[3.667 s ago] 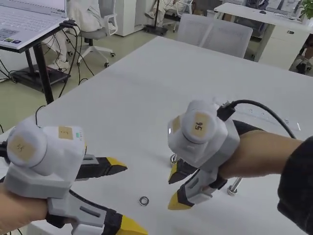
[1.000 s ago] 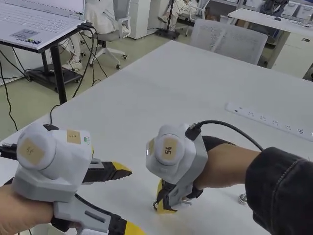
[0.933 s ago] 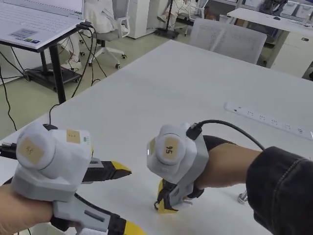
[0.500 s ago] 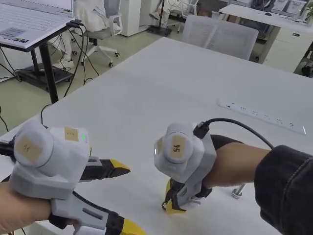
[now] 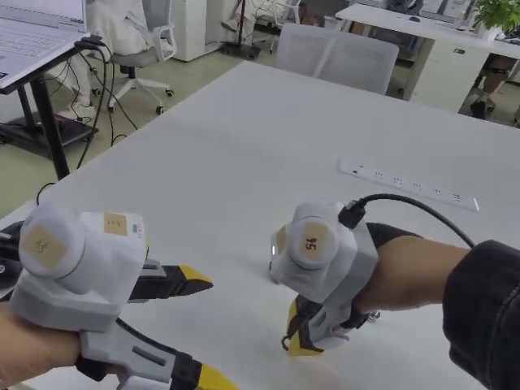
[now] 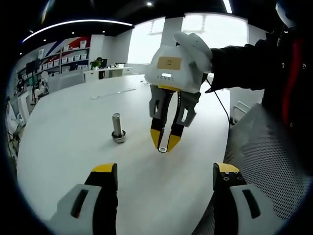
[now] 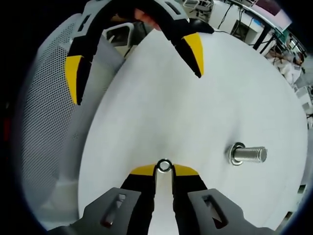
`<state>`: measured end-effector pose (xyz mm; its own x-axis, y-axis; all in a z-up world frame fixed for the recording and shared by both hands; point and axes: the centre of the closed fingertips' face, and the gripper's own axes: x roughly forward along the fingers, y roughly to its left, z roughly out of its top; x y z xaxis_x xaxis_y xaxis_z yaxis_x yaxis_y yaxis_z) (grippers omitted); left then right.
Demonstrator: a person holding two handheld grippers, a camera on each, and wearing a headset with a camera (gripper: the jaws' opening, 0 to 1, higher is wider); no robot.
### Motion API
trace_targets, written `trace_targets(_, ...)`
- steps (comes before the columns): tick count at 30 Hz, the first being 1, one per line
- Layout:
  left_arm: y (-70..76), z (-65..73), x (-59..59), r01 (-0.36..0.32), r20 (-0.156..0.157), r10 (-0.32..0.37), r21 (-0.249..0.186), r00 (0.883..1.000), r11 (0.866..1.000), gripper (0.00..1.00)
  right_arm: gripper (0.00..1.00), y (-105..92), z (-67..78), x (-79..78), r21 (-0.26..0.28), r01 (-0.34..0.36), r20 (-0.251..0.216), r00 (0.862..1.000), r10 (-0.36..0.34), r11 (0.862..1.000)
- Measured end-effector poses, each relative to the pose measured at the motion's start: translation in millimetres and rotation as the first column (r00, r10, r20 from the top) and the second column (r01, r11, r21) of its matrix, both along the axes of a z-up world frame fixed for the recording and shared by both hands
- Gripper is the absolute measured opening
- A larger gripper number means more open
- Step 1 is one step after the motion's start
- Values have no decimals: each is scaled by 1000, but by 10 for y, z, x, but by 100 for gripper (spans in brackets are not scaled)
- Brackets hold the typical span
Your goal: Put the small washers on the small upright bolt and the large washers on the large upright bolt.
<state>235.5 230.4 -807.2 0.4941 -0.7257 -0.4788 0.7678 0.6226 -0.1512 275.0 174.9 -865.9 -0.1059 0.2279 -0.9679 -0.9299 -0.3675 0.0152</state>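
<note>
Nearest the person, the left gripper (image 5: 203,329) is idling well short of the upright bolt (image 6: 116,126). Its jaws are standing wide apart with nothing between them, and they are pointing across the counter (image 5: 244,146) toward the bolt.

Closer to the bolt, just to one side of it, the right gripper (image 6: 164,144) is reaching down with its yellow tips together. It is pinching a washer (image 7: 165,165) by the rim, low over the counter. I cannot tell whether the washer is touching the surface. It is near the bolt but not yet on it.

The bolt is standing on the counter with a wider collar at its foot, which may be its head or a washer already dropped on. I cannot tell whether this is the small or the large bolt.

Beyond the bolt, a power strip (image 5: 405,182) is lying well apart from it.

The step in hand looks like the carry after the pick. The next move calls for raising the washer above the bolt's top, levelling it, centring its hole over the thread and then letting go, provided the sizes match.
</note>
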Motion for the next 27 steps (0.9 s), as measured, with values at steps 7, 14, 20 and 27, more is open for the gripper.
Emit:
trace_targets(7, -77, 1, 52, 27, -2, -27, -1, 1000, 1000, 80, 13, -154, 53, 49, -5, 35, 7, 999, -35, 999)
trace_targets(14, -131, 19, 92, 52, 0, -52, 0, 999, 999, 80, 13, -290, 85, 72, -3, 75, 9, 997, -74, 997)
trace_targets(20, -172, 16, 115, 74, -3, -74, 3, 997, 997, 80, 13, -396, 118, 72, 6, 109, 5, 994, -110, 994)
trace_targets(27, -245, 0, 146, 100, -8, -100, 7, 995, 995, 80, 13, -529, 166, 111, 15, 151, 6, 988, -151, 988)
